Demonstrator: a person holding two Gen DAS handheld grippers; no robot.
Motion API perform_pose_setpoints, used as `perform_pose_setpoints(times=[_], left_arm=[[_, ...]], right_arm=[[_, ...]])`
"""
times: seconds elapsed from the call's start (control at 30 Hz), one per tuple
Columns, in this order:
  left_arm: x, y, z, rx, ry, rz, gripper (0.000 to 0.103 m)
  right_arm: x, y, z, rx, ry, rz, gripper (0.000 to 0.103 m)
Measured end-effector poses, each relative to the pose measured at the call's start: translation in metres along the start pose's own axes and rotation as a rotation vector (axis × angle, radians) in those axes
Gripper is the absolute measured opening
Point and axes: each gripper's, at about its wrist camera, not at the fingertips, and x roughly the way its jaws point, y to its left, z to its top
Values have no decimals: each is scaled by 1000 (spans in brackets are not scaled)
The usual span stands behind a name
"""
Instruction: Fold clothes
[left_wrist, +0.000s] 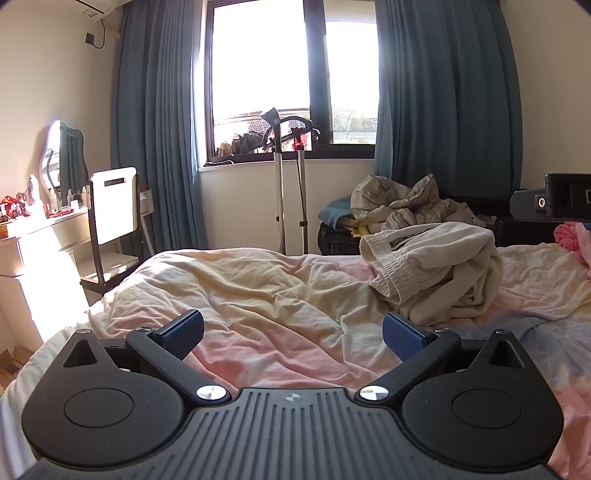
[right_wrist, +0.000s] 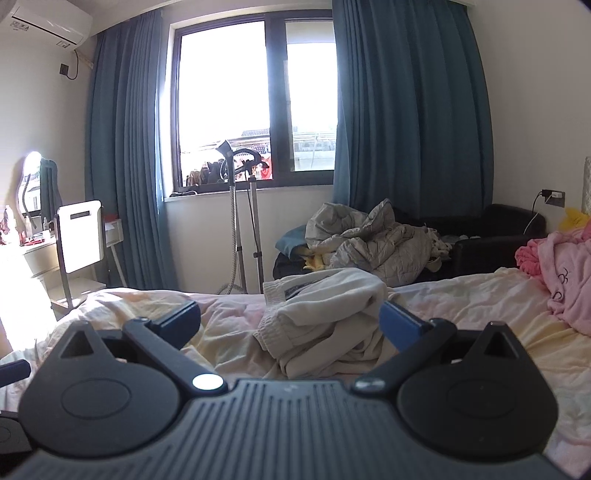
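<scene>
A crumpled cream garment (left_wrist: 436, 273) with a ribbed elastic waistband lies in a heap on the bed (left_wrist: 236, 295). From the left wrist view it sits ahead and to the right of the left claw (left_wrist: 293, 334), close to the right finger's blue pad but apart from it. From the right wrist view the same cream garment (right_wrist: 325, 317) lies straight ahead of the right claw (right_wrist: 291, 321), its bulk showing between the two fingers; whether the right pad touches the cloth cannot be told.

One cream garment is on the bed, and one pink garment (right_wrist: 565, 280) lies bunched near the far right edge of the bedding. A grey quilted heap (right_wrist: 369, 236) rests on a dark sofa (right_wrist: 495, 236) beyond the bed. Two claws are in use; part of the right one also shows at the right edge of the left view.

Both claws stand wide apart, their blue pads spread, and hold nothing. The left claw hovers over bare rumpled bedding.
</scene>
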Motion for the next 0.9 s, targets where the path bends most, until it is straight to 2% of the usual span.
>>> perform_pose_setpoints(times=[0.13,0.27,0.47,0.57,0.73,0.9], left_arm=[[0,5,-3,-5,1,5,103],[5,4,-6,-5,21,0,103],[11,-4,-12,11,42,-20,103],[15,-8,-17,15,63,-30,103],[18,-11,-22,15,73,-30,103],[19,-9,-23,-9,69,-12,103]], right_arm=[[26,-8,-51,17,54,-8,103],[63,-14,-110,-18,187,-27,103],[94,-19,-165,-36,297,-4,103],[100,-16,-178,-69,340,-17,103],[99,-10,-182,-124,345,-51,103],[102,-22,-182,-59,364,-19,103]])
